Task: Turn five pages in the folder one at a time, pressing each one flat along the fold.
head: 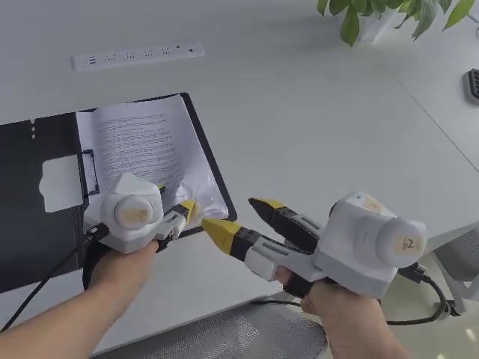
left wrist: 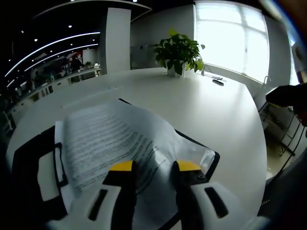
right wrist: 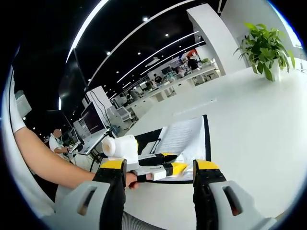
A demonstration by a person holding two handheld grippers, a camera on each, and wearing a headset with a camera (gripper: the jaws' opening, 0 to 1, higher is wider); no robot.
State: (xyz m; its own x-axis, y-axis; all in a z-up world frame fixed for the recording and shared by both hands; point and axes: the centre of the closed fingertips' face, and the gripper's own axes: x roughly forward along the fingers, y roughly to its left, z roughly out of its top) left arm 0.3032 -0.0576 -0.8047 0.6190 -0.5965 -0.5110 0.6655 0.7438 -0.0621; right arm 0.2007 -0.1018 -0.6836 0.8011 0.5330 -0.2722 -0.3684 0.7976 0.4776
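1. White surface (head: 314,120) carries a black folder (head: 30,247) lying open at 9 o'clock, printed page (head: 142,142) up.
2. Left claw (head: 185,211), jaws apart, sits at that page's crumpled 5 o'clock corner, gripping nothing.
3. Right claw (head: 229,212), at 5 o'clock, gapes wide, empty.

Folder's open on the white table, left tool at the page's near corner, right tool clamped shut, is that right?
Not quite: the right tool is open, jaws spread wide, as the head view shows. The folder does lie open on the white table, with the left tool at the near corner of the page.
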